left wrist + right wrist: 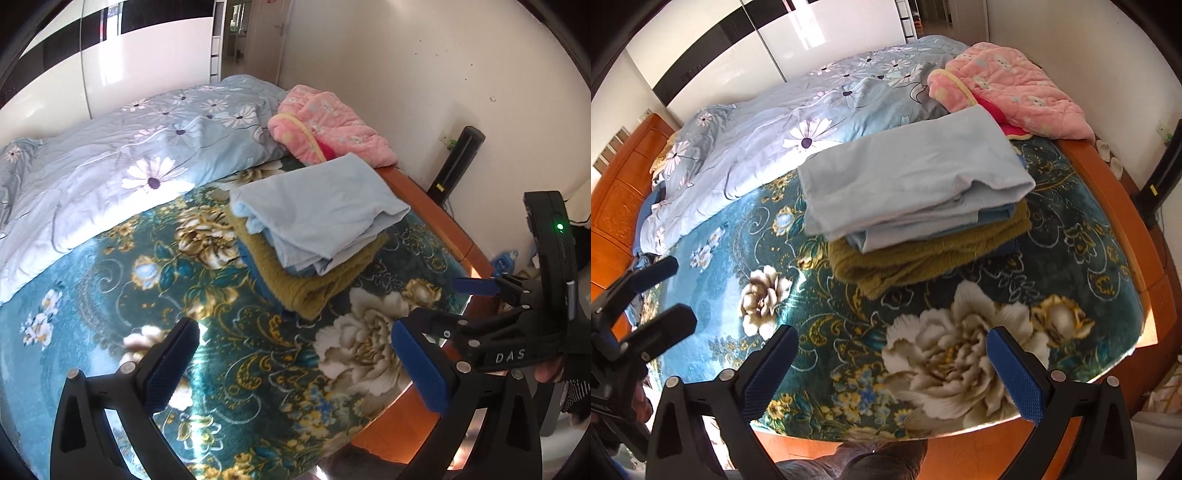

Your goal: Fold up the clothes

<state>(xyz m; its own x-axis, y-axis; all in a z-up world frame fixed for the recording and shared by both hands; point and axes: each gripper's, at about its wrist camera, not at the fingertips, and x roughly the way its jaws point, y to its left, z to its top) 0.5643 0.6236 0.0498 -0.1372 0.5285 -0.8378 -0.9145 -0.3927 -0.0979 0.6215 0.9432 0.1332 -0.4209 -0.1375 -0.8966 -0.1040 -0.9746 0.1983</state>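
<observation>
1. A bedroom is shown: white walls, a glossy wardrobe (820,33) behind, and a bed with an orange wooden frame (1108,192) that fills most of both views.
2. The bed is covered by a teal flowered blanket (923,332), on which everything else lies.
3. A pale blue flowered quilt (122,155) is bunched along the far side, unfolded; whether it belongs to the task cannot be told.
4. A pink padded garment (1015,88) is heaped loosely at the far corner by the wall. It is judged to be the likeliest piece left to fold.
5. A stack of folded clothes (916,206) lies near the middle of the blanket: a light blue top (317,210) uppermost, an olive knitted piece (923,258) under it, and a sliver of darker blue at the bottom. This part is judged done.
6. The right gripper (894,373) is held above the near edge of the blanket, its jaws spread wide with nothing between them, well apart from the stack.
7. The left gripper (295,365) is likewise held wide apart and empty over the blanket, nearer than the stack.
8. No loose garment lies in front of either gripper, so the next piece is yet to be fetched.
</observation>
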